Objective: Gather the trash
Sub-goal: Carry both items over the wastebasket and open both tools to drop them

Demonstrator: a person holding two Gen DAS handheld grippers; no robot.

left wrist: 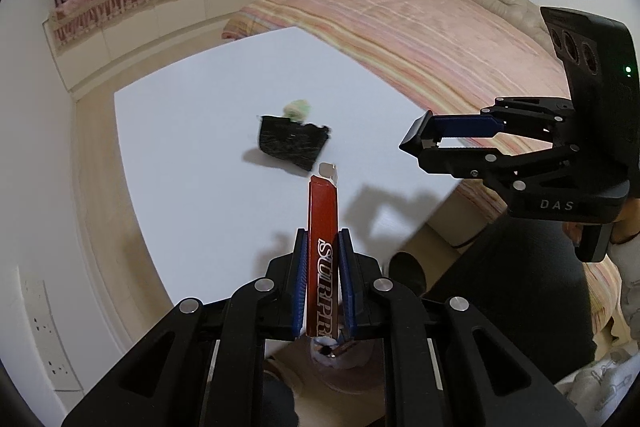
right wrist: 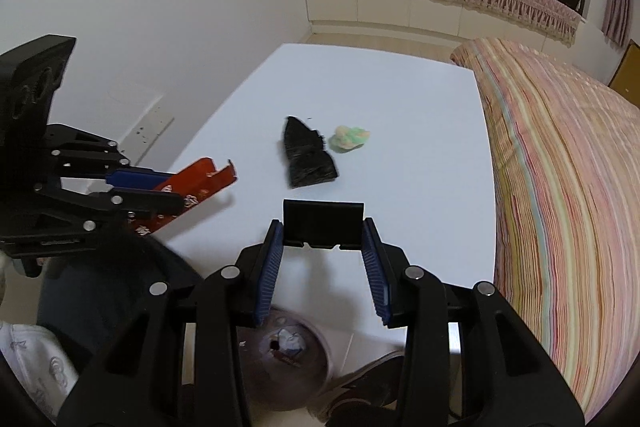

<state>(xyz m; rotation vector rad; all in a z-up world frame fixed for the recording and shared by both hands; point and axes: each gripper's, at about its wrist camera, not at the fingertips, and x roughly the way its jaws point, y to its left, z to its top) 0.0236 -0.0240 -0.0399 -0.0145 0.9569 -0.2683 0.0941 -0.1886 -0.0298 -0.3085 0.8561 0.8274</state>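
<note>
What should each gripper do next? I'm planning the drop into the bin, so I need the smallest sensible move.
Probably open the left gripper first. It pinches the red box above the bin on the floor below, so the box would likely fall in. The right gripper holds a black box beyond the bin, over the table, and may need drawing back.

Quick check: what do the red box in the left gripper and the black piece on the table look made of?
Red box: glossy printed cardboard, judging by its folded open flap and sheen. Black piece: looks like thin crinkled plastic or foil wrapper, with fine pale scratches; blur leaves it uncertain.
</note>
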